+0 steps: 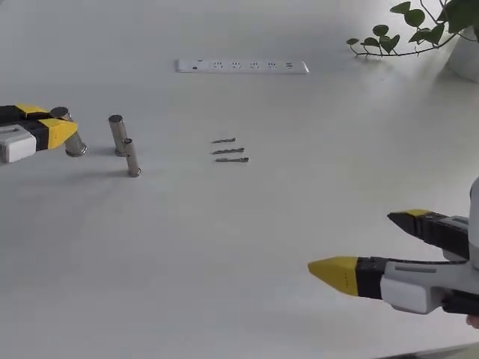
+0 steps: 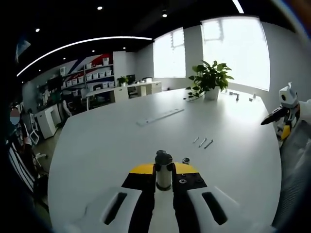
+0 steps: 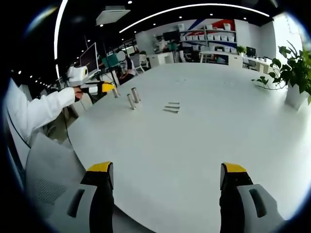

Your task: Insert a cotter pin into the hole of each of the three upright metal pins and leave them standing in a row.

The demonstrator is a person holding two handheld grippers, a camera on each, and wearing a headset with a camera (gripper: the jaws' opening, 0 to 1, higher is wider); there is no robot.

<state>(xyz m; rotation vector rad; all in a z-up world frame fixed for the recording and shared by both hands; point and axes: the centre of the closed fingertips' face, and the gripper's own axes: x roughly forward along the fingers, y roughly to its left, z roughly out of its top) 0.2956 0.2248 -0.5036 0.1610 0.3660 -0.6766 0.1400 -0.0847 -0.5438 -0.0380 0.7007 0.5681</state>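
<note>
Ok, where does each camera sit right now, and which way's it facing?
Head view: on the headset, looking forward and down at the metal pins and cotter pins; left gripper at far left, right gripper low right.
Left gripper view: on that gripper, facing across the table toward the plant; its fingers grip one pin.
Right gripper view: on that gripper, facing the pins; open fingers, a white sleeve.
Shared: all three see the cotter pins.

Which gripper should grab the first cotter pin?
Right. The right gripper is open and empty, with bare table between it and the cotter pins. The left gripper has its jaws around a metal pin, so it looks busy steadying that.
</note>
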